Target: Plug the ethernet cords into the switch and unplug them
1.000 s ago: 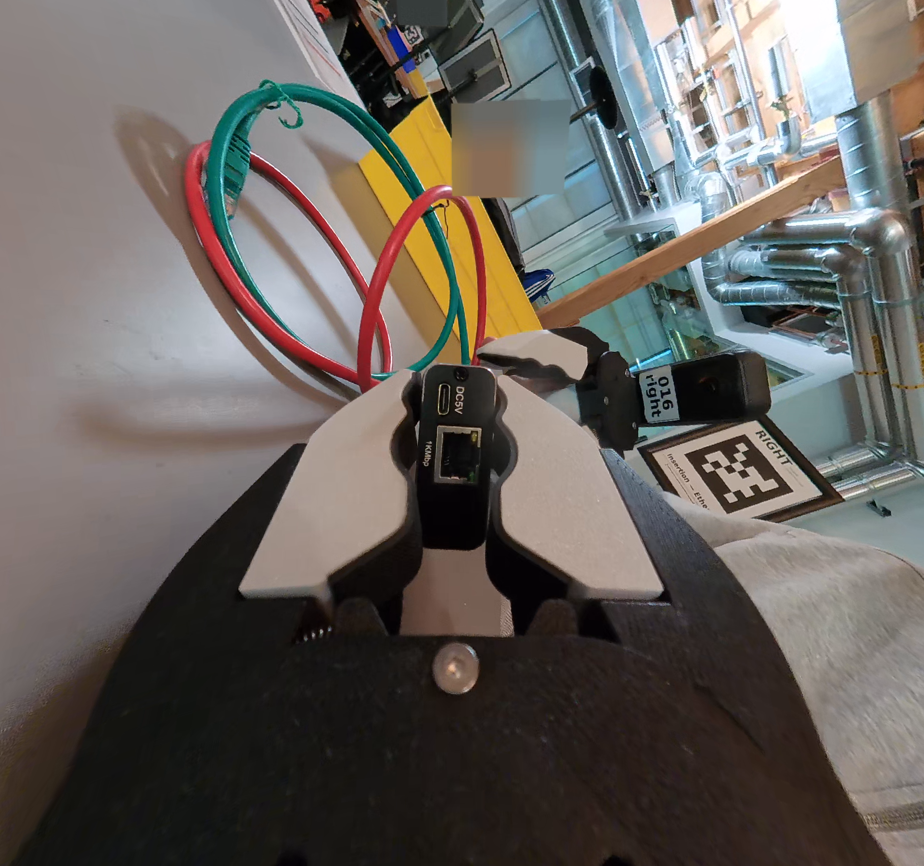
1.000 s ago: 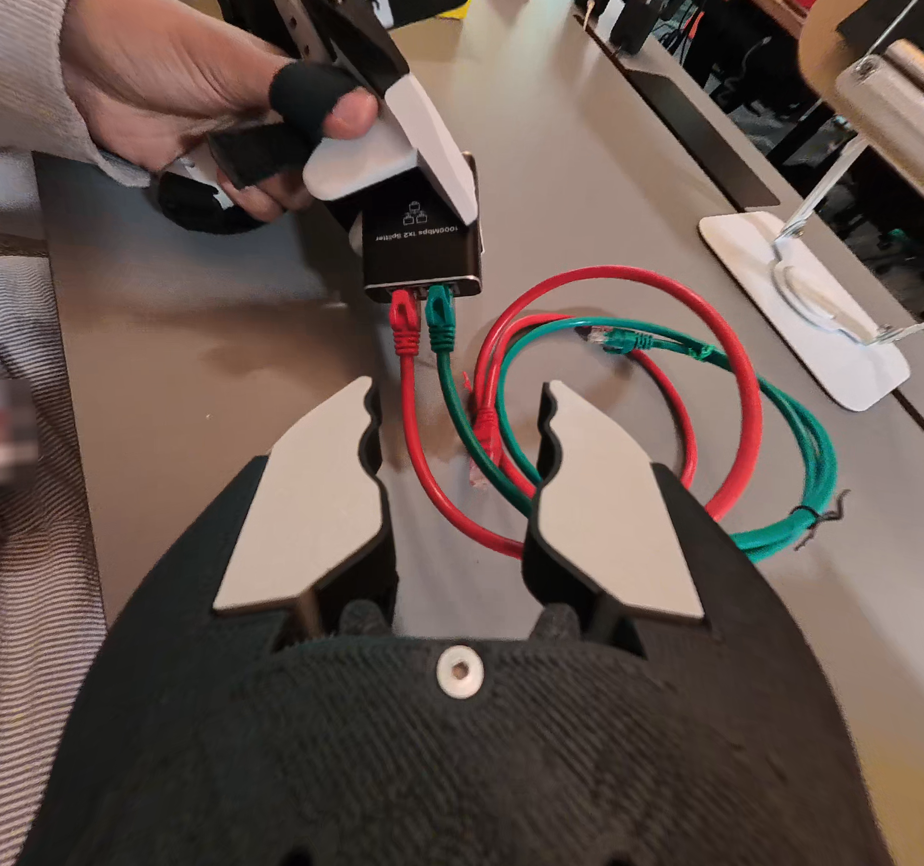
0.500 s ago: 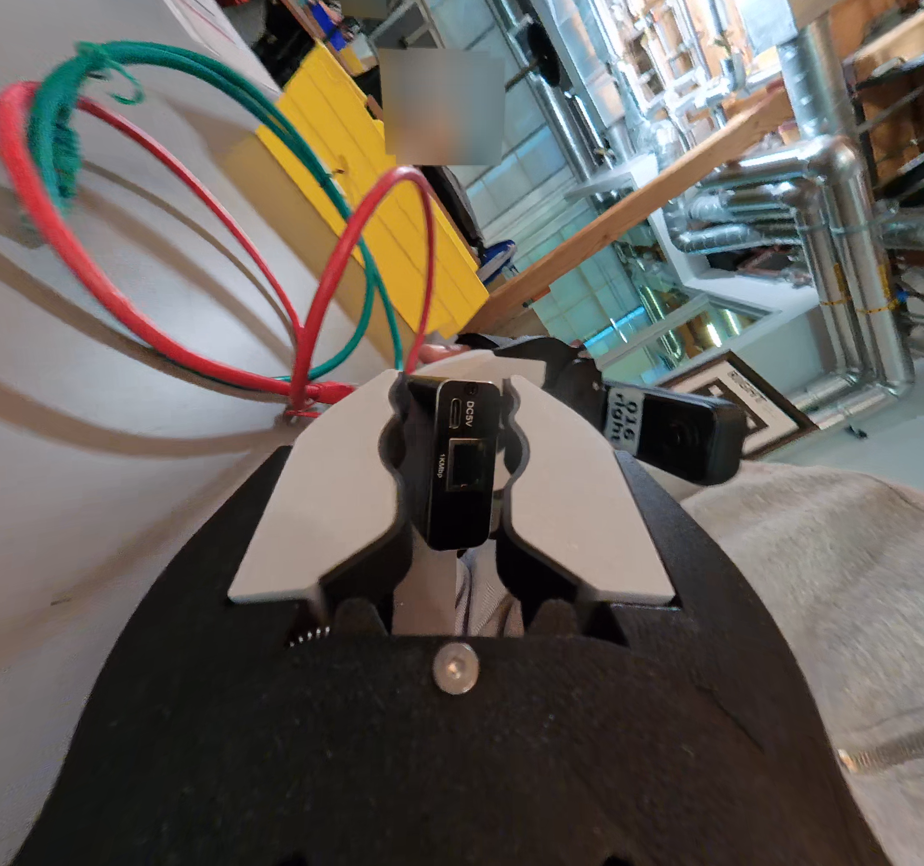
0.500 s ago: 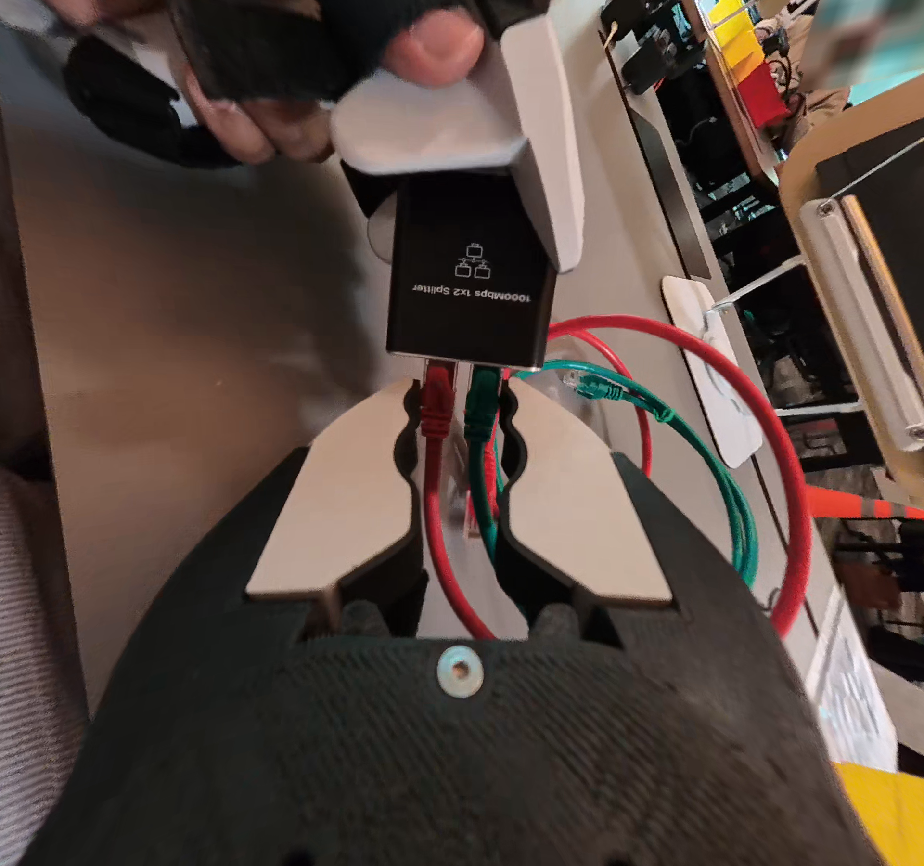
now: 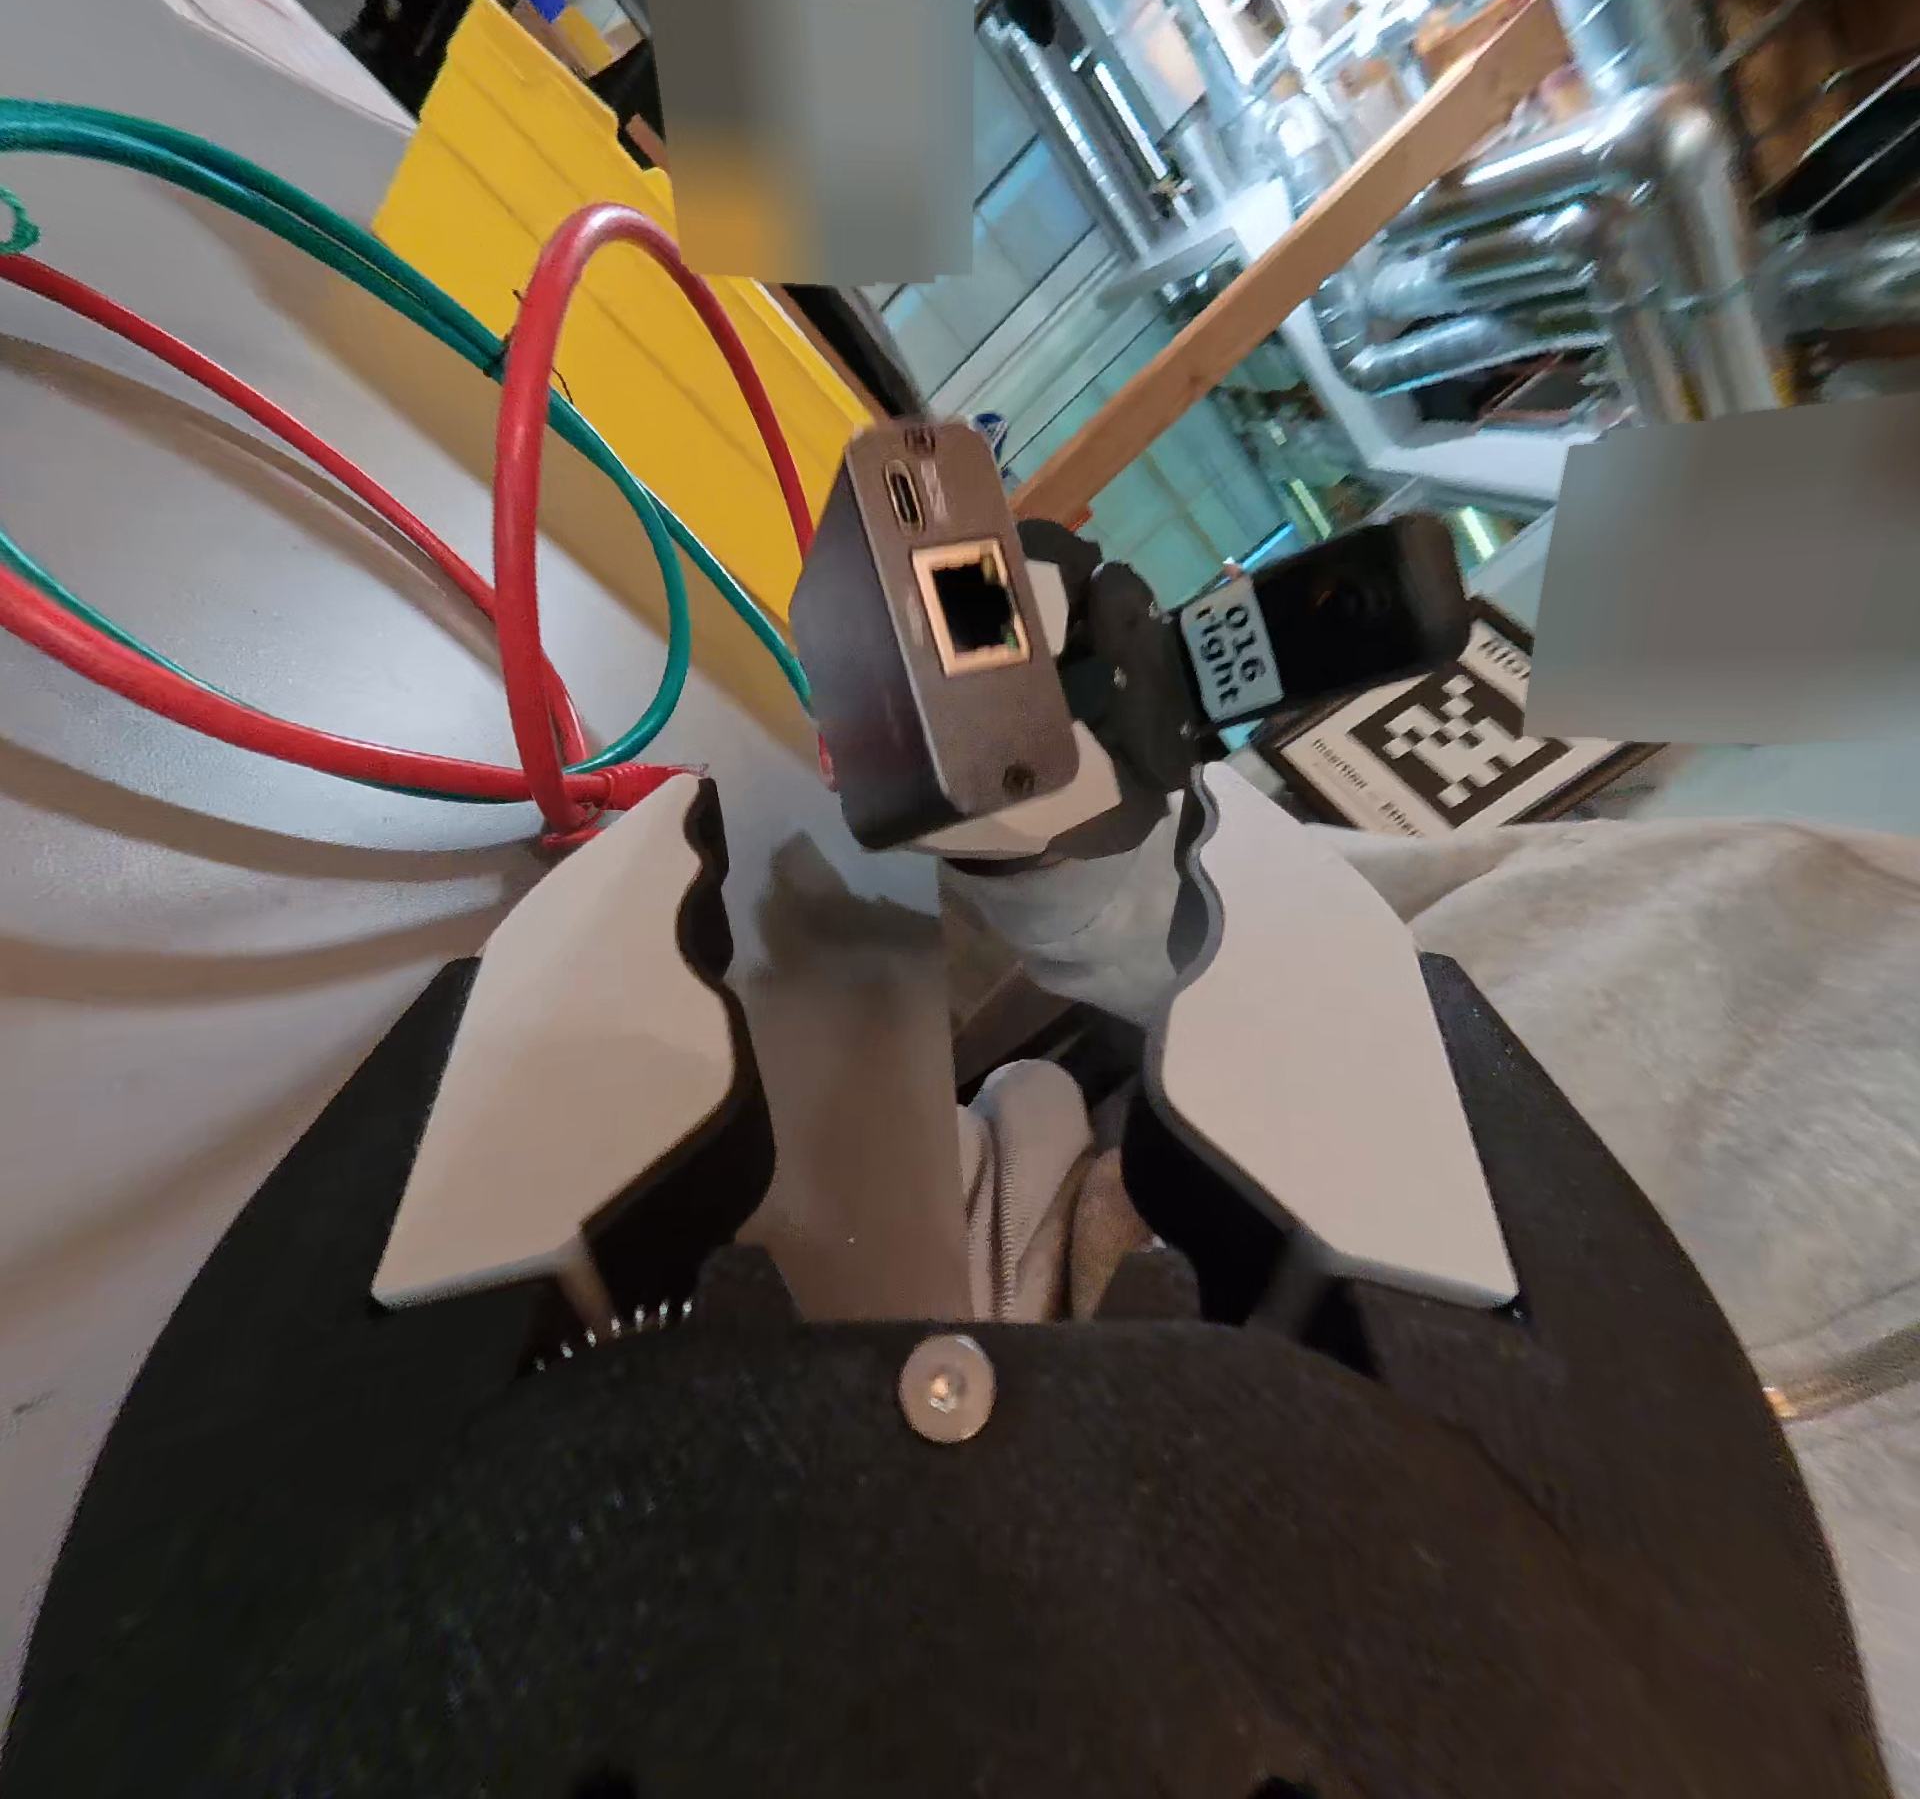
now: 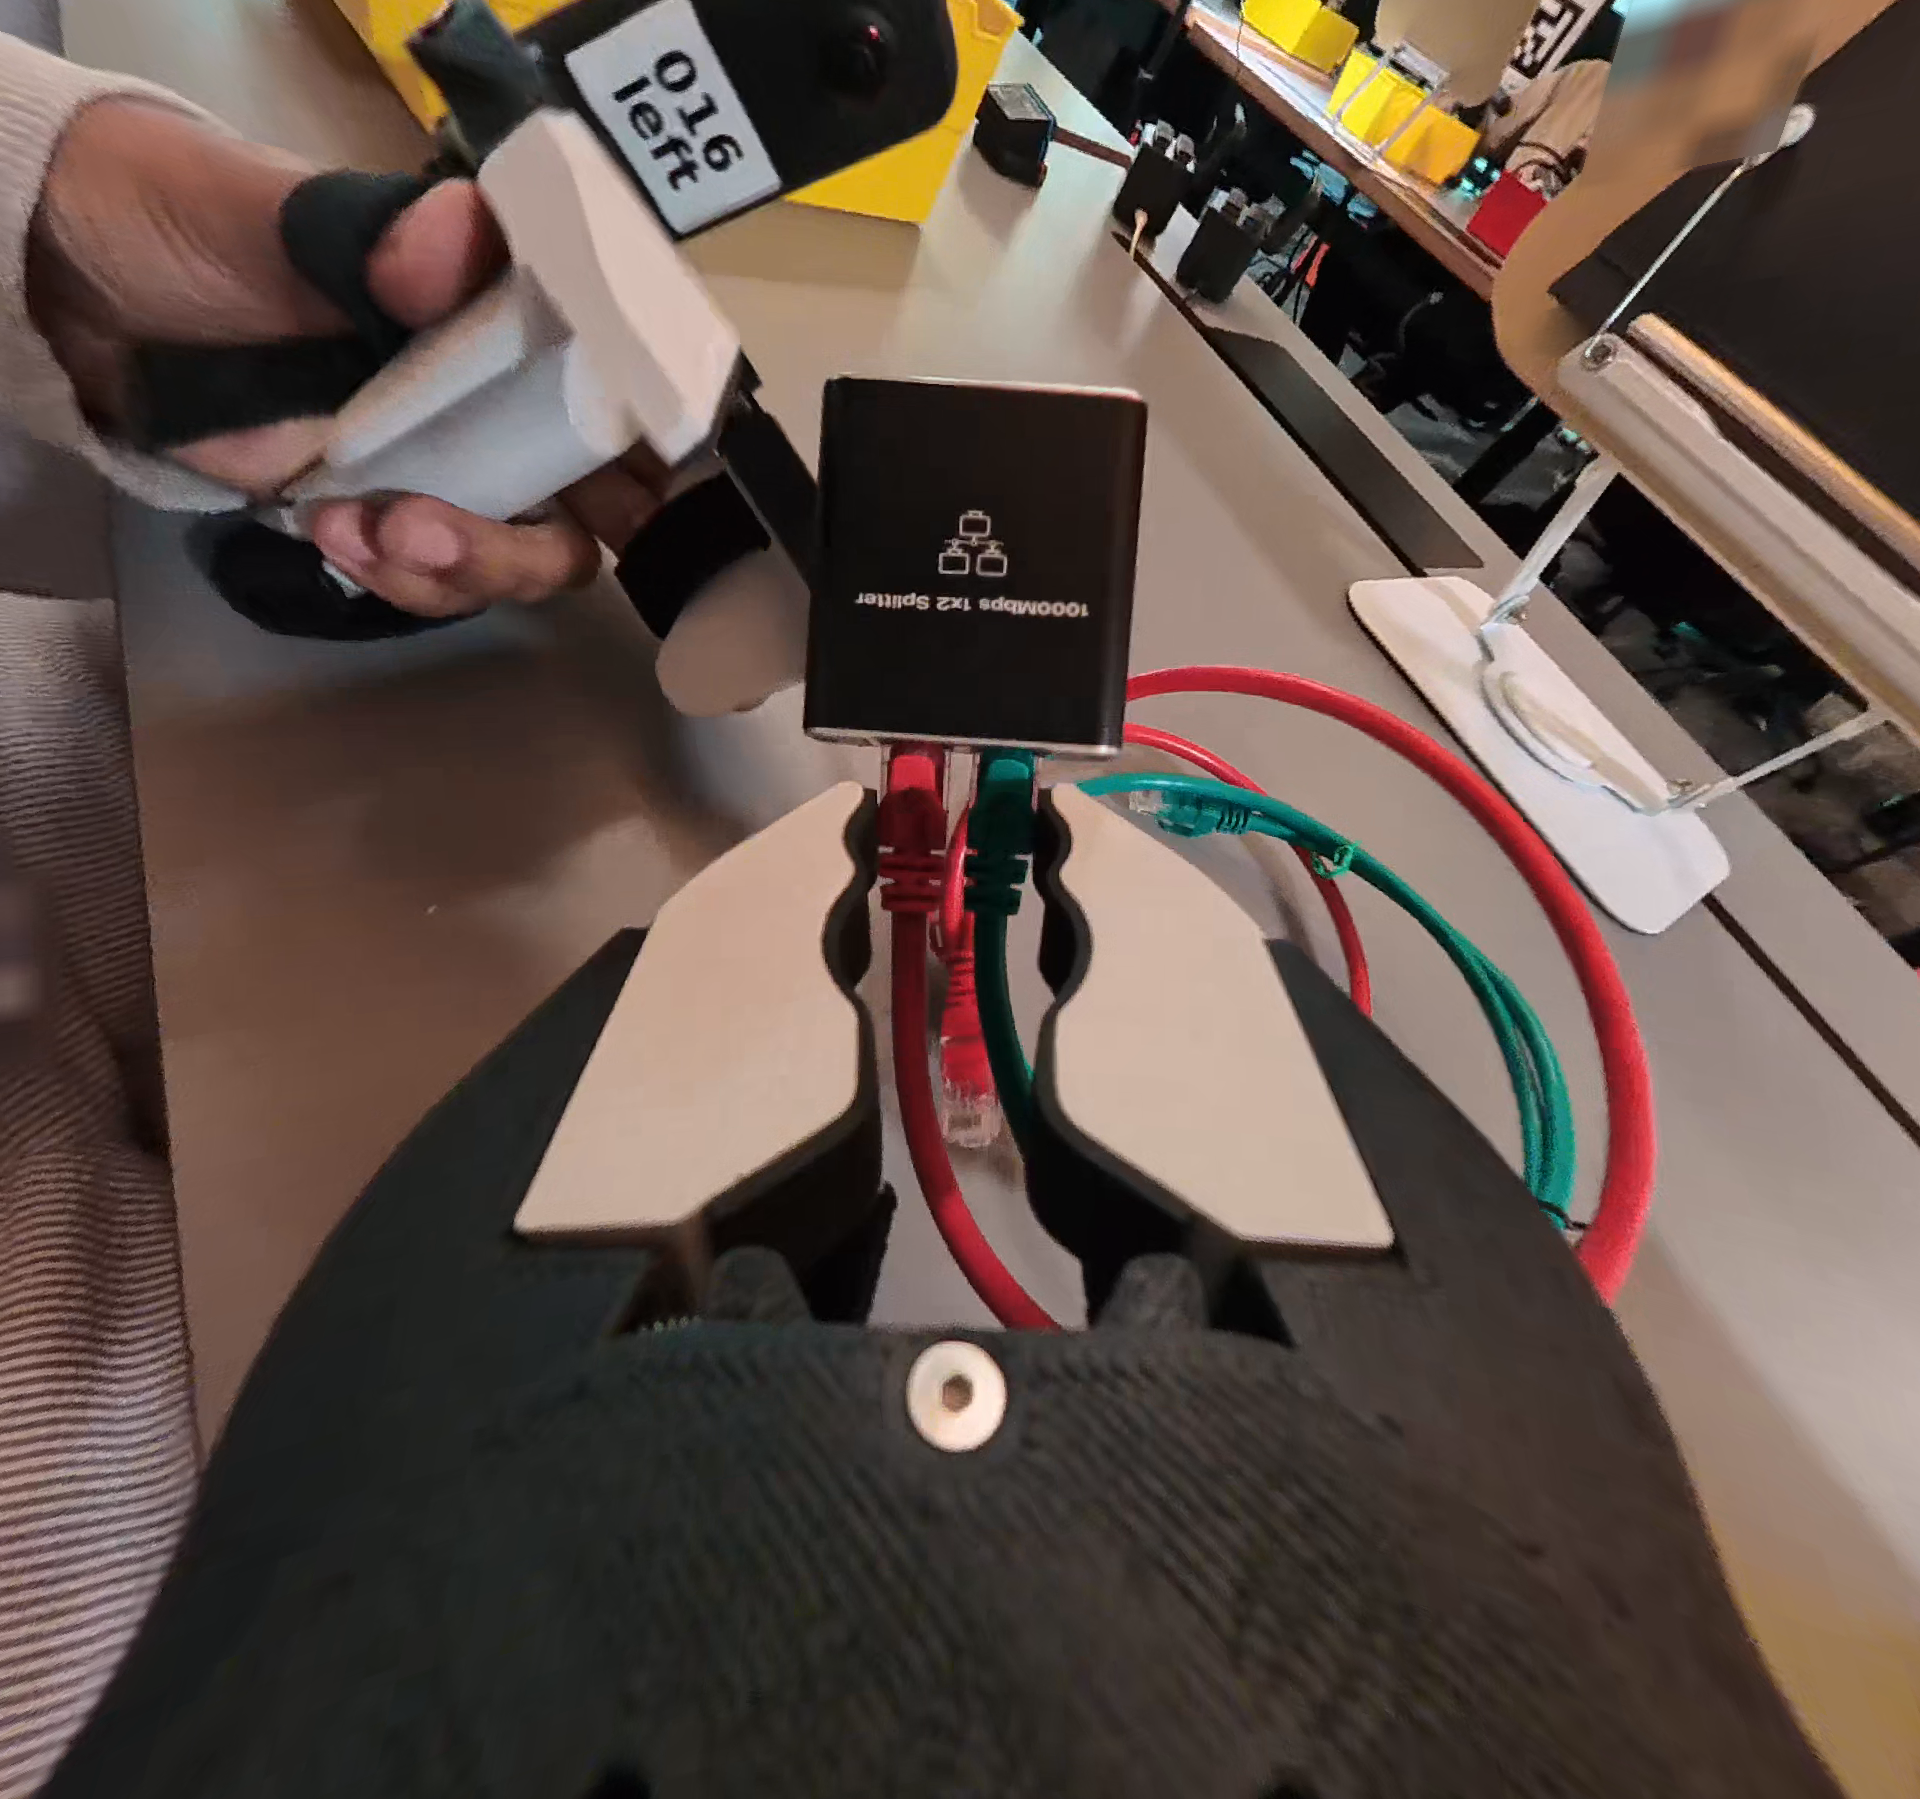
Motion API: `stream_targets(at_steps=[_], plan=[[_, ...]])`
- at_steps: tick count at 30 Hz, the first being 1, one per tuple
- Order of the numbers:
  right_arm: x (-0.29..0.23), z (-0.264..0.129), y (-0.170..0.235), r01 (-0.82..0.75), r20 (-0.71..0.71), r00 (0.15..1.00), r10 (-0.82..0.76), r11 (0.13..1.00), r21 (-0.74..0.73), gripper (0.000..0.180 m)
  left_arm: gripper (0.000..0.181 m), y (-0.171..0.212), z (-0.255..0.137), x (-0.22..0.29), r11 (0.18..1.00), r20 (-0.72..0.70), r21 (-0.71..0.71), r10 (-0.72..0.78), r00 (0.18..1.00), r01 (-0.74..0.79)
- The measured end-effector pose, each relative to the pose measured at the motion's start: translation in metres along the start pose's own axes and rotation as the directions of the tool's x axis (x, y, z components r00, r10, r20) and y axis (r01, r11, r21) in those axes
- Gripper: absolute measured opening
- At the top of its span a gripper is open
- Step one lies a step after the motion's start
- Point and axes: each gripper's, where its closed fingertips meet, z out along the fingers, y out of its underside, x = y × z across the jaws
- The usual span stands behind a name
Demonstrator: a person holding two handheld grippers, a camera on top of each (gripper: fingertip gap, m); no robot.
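Unplugging step: both plugs (image 6: 954, 840) are pinched by the right gripper (image 6: 951, 814), while the switch (image 6: 975, 554) is released by the wide-open left gripper (image 5: 951, 814); bracing needed next.

matt black metal switch (image 6: 975, 554), glossy rubbery red cord (image 6: 1558, 918), smooth grey table (image 6: 416, 866)

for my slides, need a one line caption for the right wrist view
Right tool shut on the red plug and green plug in the black switch, left tool open beside it.

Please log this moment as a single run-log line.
left gripper: open, clear of switch | right gripper: shut on red plug and green plug | both plugs seated in switch
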Motion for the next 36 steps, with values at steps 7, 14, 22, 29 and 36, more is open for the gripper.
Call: stream_targets(at_steps=[7, 14, 22, 29, 36], plan=[[-0.028, 0.010, 0.023, 0.301, 0.106, 0.951, -0.291, 0.950, -0.083, 0.028, 0.076, -0.012, -0.032, -0.005, 0.992, 0.031, -0.072, -0.106, 0.994, 0.108], [-0.057, 0.010, 0.018, 0.539, 0.161, 0.832, -0.531, 0.842, -0.011, 0.029, 0.069, 0.036, -0.028, -0.009, 0.906, 0.157, -0.415, -0.024, 0.987, 0.088], [-0.065, 0.009, 0.012, 0.720, 0.105, 0.688, -0.718, 0.693, 0.017, 0.028, 0.036, 0.072, -0.021, -0.011, 0.821, 0.164, -0.551, -0.069, 0.984, 0.150], [-0.059, 0.005, -0.004, 0.774, -0.016, 0.630, -0.776, 0.627, 0.095, 0.022, 0.028, 0.081, -0.021, -0.003, 0.792, 0.119, -0.588, -0.114, 0.986, 0.162], [-0.020, -0.004, -0.034, 0.663, -0.262, 0.736, -0.625, 0.743, 0.092, 0.024, 0.027, 0.025, -0.014, 0.003, 0.945, 0.023, -0.272, -0.181, 0.983, 0.180]])
